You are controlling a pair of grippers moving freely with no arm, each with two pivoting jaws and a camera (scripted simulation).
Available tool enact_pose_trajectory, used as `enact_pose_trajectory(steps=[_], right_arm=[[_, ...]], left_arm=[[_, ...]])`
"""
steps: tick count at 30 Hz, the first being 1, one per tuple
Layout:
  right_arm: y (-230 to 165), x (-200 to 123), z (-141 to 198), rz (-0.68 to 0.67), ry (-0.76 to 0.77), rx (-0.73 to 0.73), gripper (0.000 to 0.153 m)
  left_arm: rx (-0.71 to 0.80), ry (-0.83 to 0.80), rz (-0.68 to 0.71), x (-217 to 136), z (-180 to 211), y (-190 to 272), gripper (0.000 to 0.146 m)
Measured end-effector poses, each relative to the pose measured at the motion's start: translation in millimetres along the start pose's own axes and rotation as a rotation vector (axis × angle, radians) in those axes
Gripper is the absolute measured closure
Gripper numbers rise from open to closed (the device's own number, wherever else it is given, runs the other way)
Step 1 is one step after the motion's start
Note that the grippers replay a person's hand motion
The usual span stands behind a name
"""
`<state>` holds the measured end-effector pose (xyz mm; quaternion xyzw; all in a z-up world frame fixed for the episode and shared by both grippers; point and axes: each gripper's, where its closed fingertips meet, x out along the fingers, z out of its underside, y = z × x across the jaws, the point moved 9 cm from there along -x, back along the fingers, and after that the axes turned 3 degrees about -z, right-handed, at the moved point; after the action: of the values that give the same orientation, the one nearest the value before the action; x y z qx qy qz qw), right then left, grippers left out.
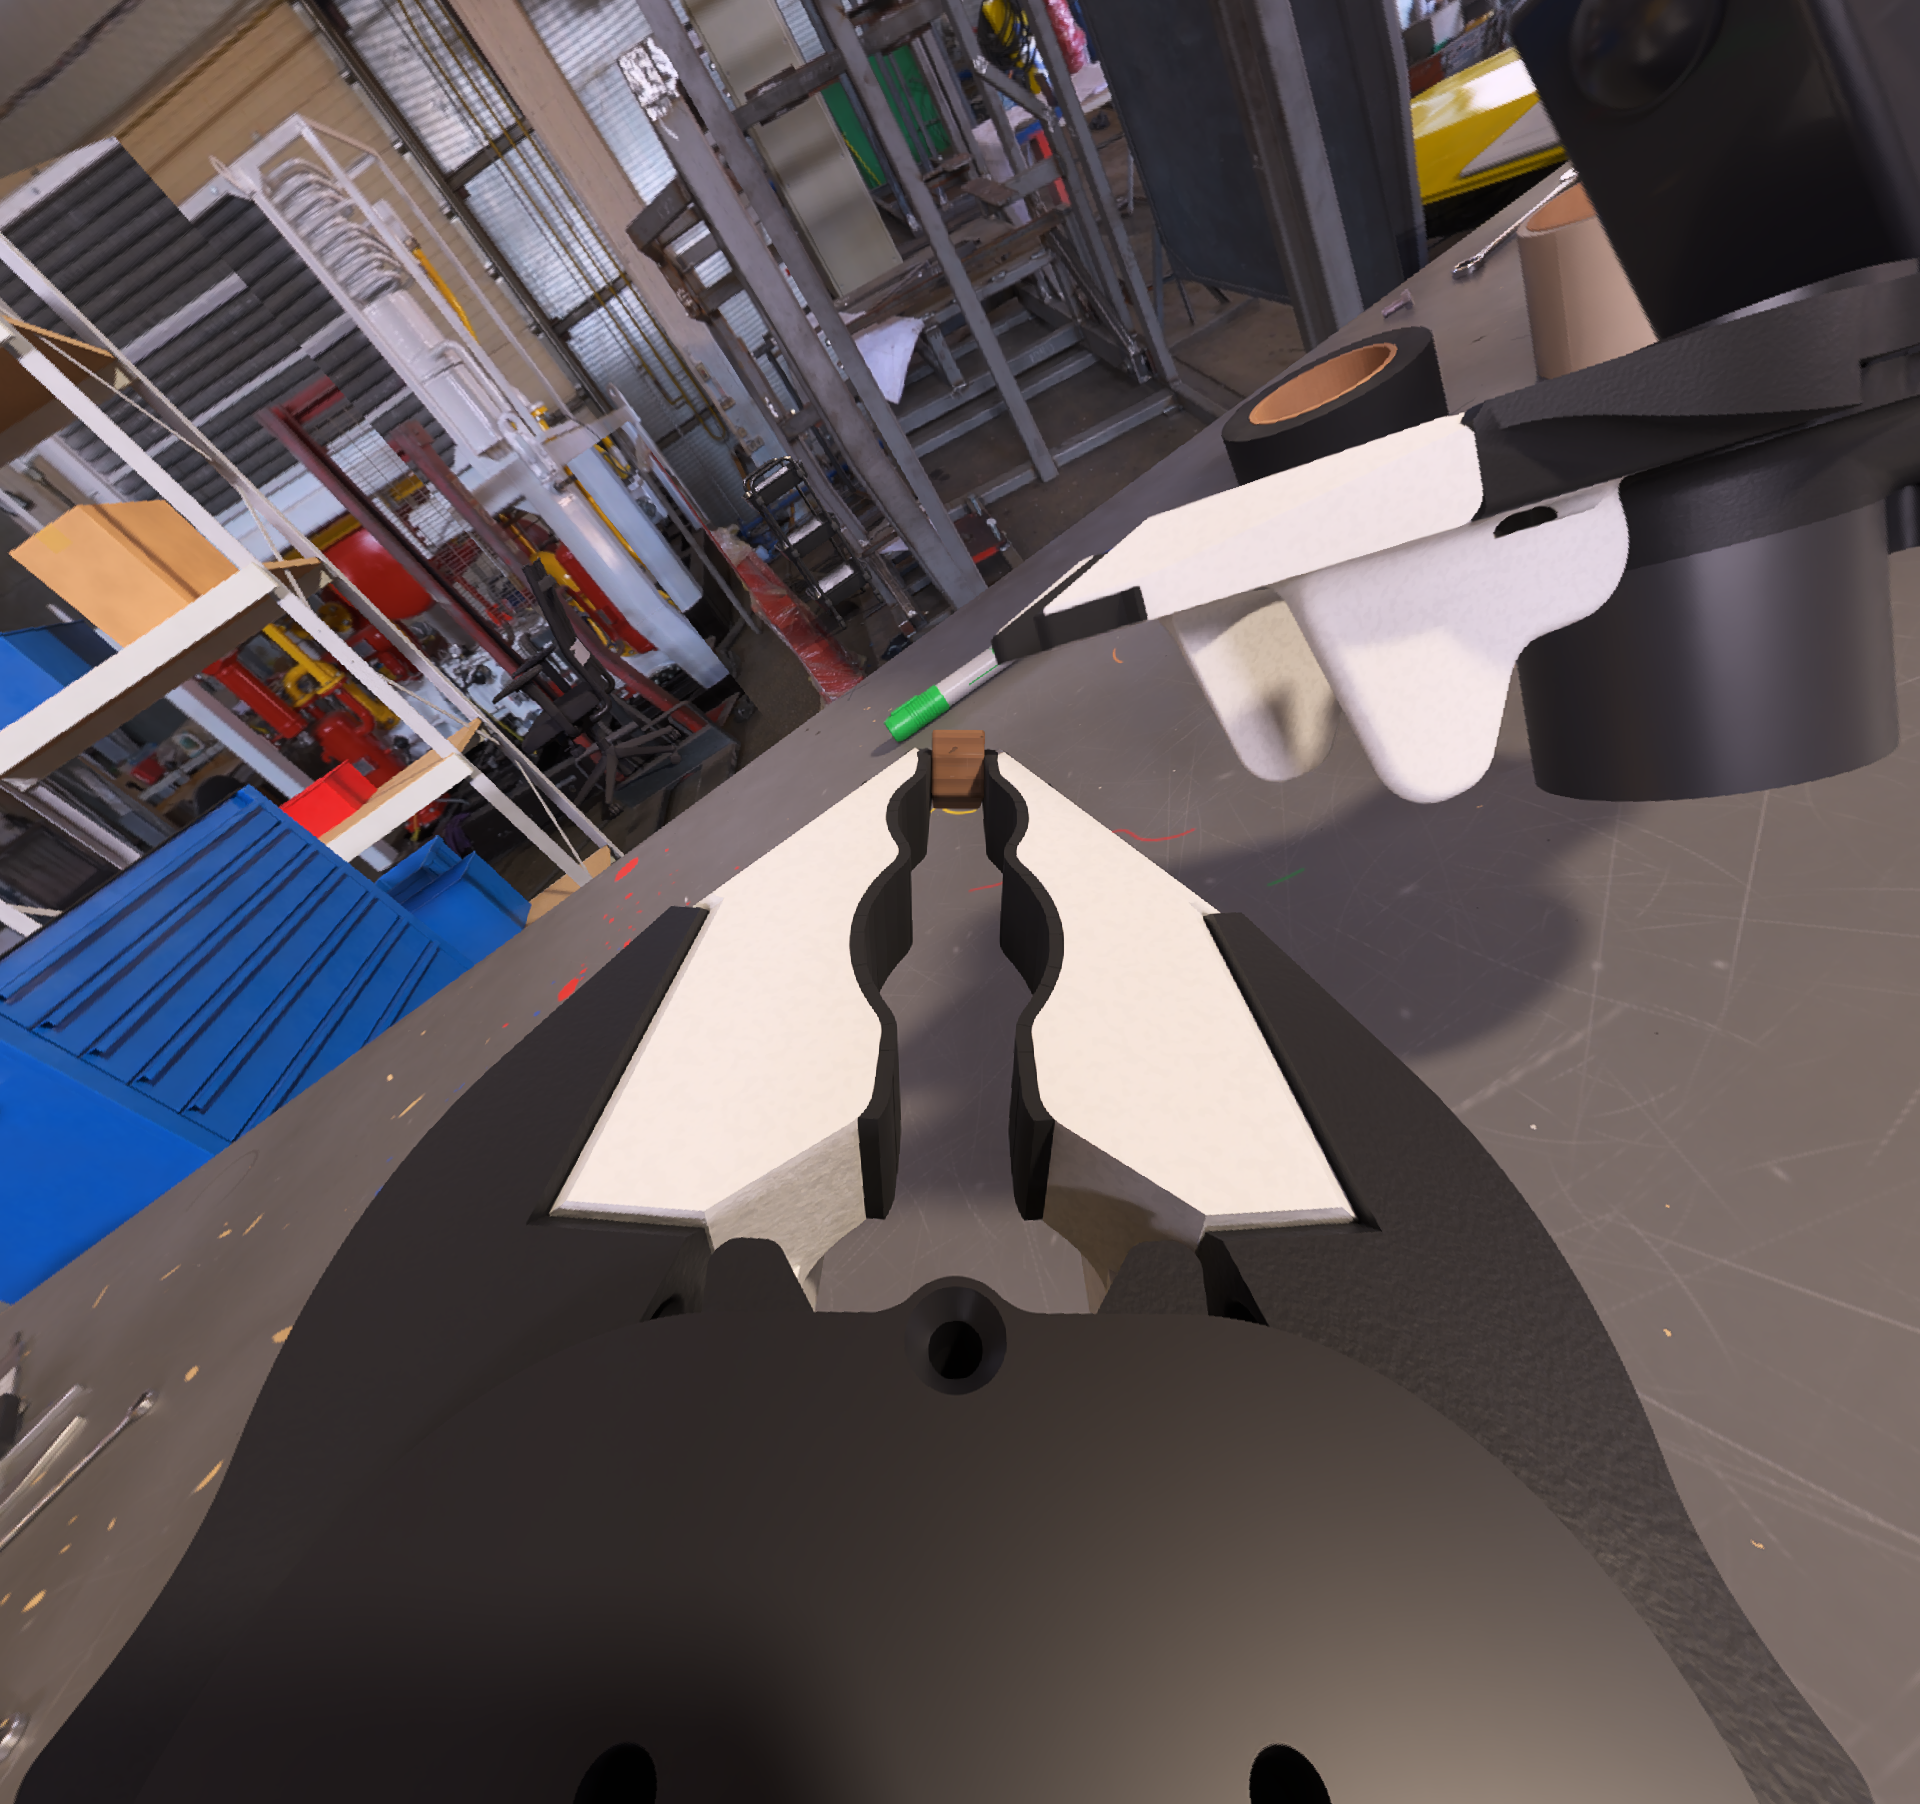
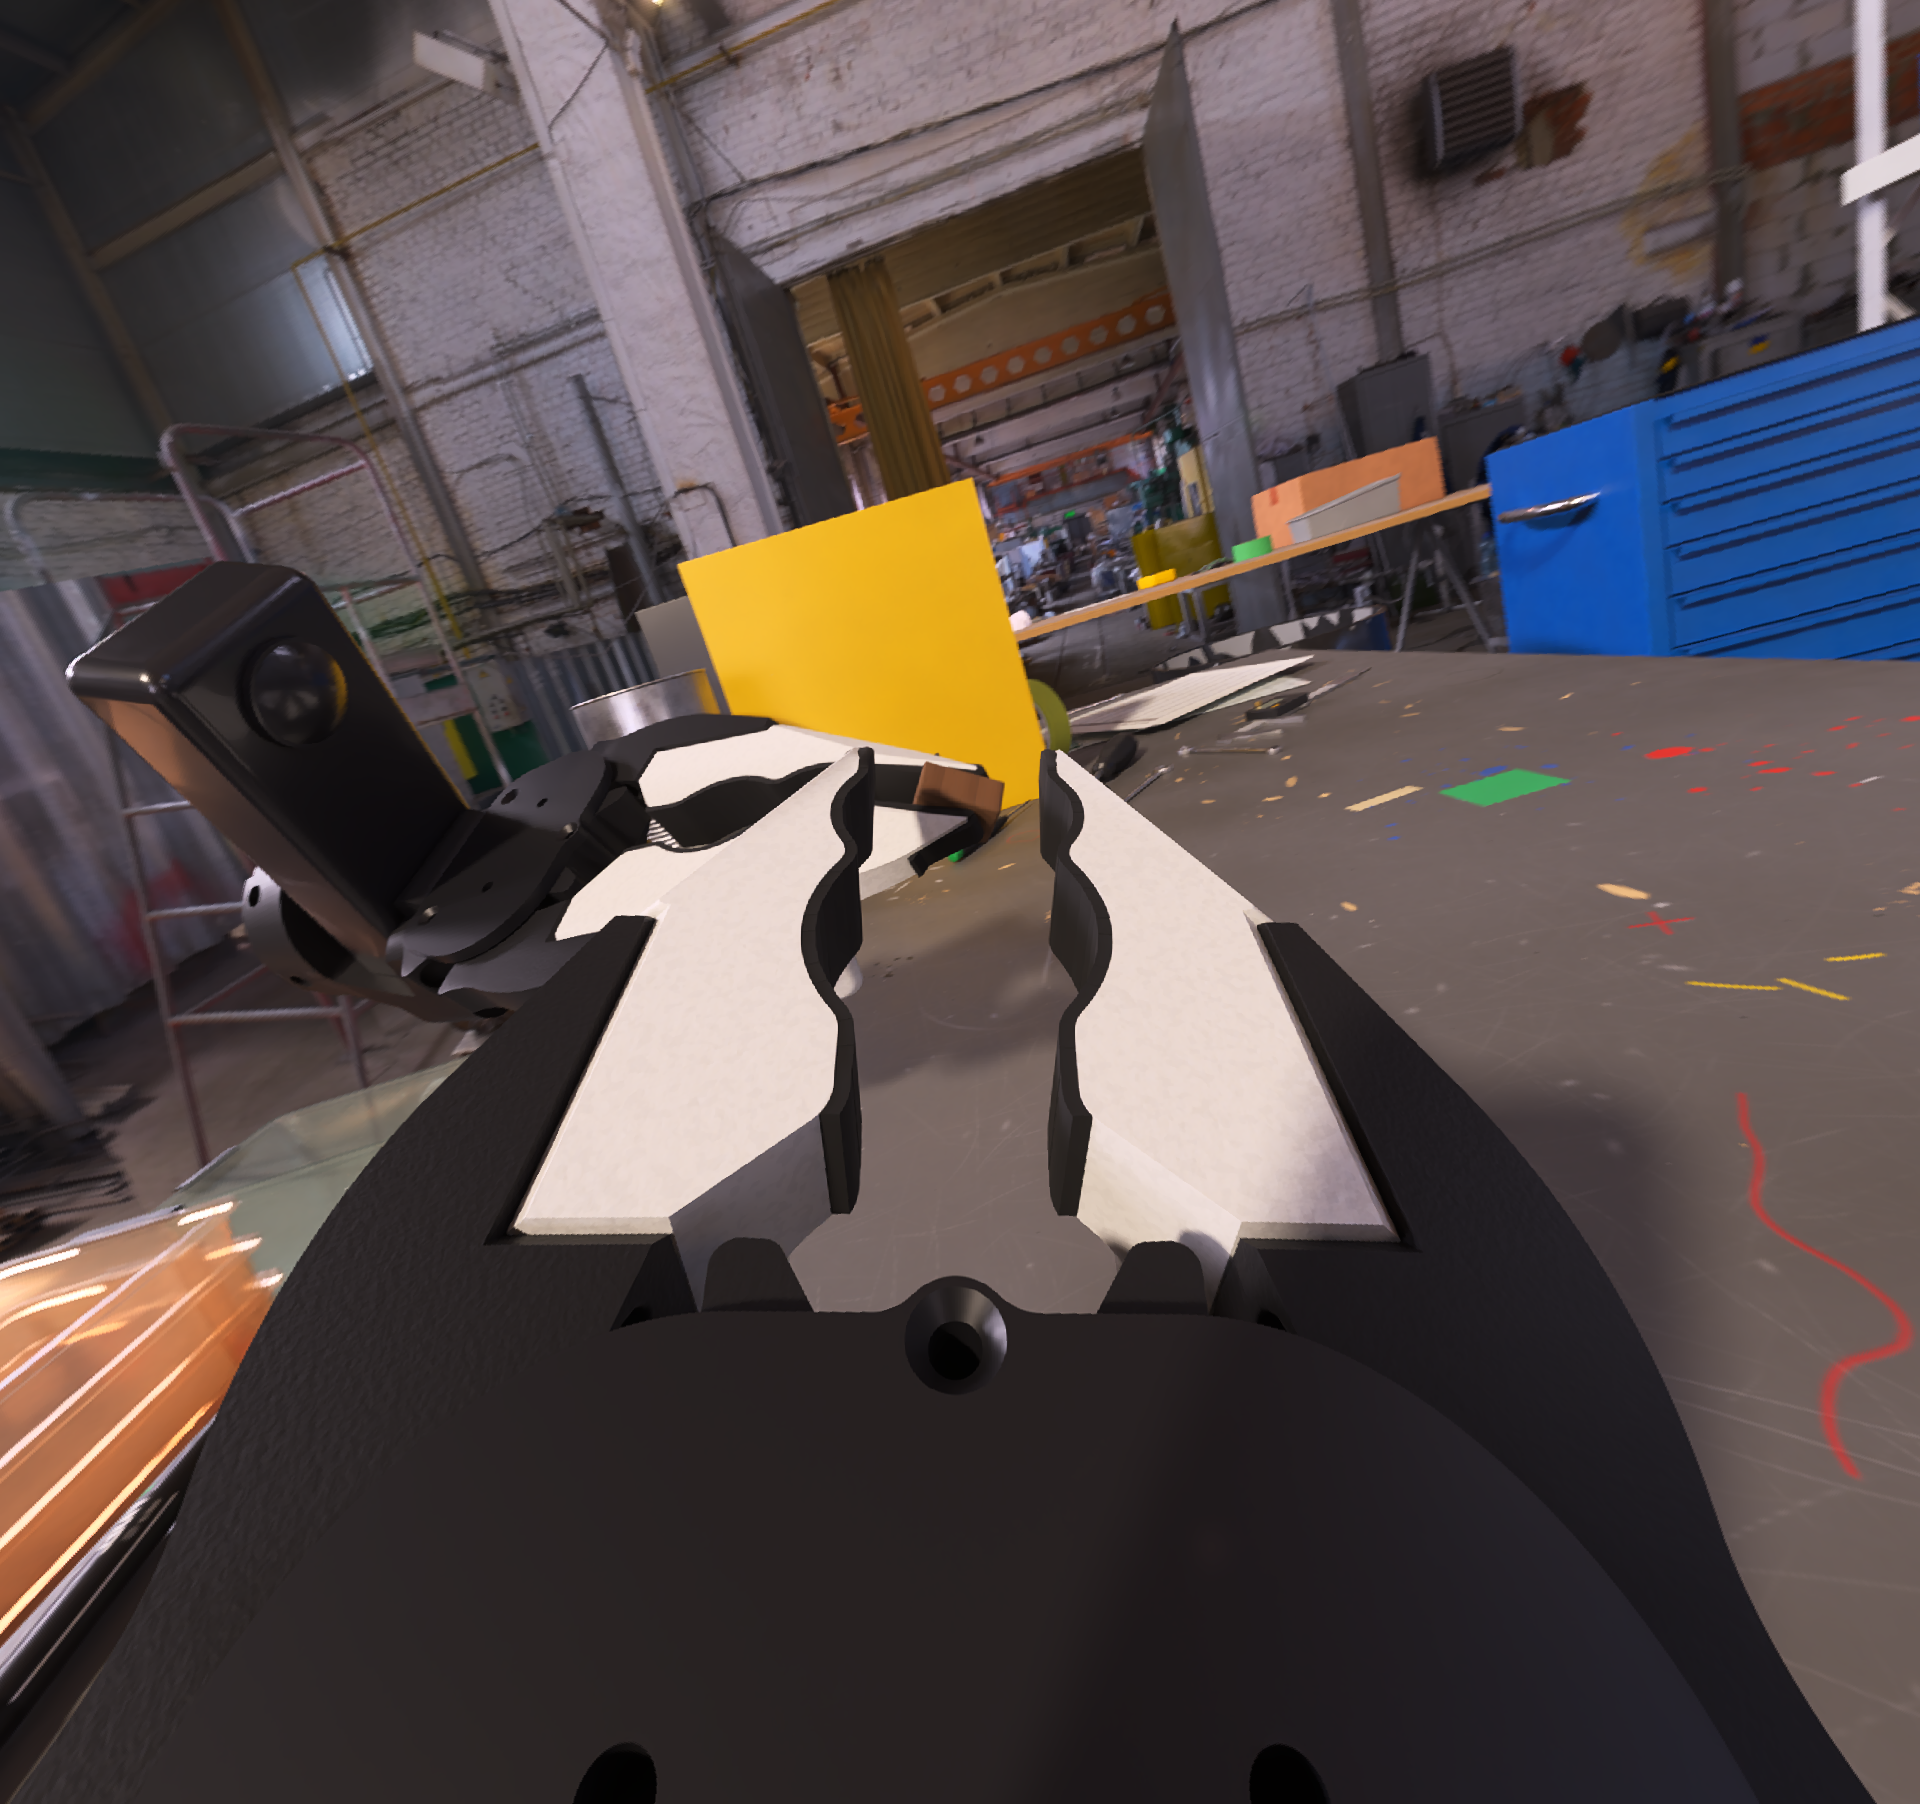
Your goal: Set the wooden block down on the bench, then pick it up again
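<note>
A small brown wooden block (image 1: pixel 957 765) is pinched between the fingertips of my left gripper (image 1: pixel 957 780), which is shut on it and holds it just over the grey bench (image 1: pixel 1455 1079). Whether the block touches the bench is hard to tell. In the right wrist view the left gripper (image 2: pixel 971 804) comes in from the left with the block (image 2: pixel 961 790) at its tips. My right gripper (image 2: pixel 956 767) is open and empty, its fingers apart, pointing at the block from close by. It also shows in the left wrist view (image 1: pixel 1023 634), side-on at the upper right.
A green-capped marker (image 1: pixel 920 712) lies just beyond the block. A black tape roll (image 1: pixel 1340 398), a beige cylinder (image 1: pixel 1579 289) and a wrench (image 1: pixel 1507 237) stand farther back. A yellow board (image 2: pixel 862 632) and a metal can (image 2: pixel 644 705) stand behind. The bench (image 2: pixel 1455 923) edge runs on the left.
</note>
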<state>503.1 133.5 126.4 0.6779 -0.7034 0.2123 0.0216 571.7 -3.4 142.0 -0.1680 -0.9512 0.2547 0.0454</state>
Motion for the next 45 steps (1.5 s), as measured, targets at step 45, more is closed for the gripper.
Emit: enact_pose_trajectory(steps=[45], right_arm=[[2,3,28,0.251,-0.278,-0.514,0.118]], left_arm=[[-0.361,-0.81,0.193,-30,101,-69,0.137]])
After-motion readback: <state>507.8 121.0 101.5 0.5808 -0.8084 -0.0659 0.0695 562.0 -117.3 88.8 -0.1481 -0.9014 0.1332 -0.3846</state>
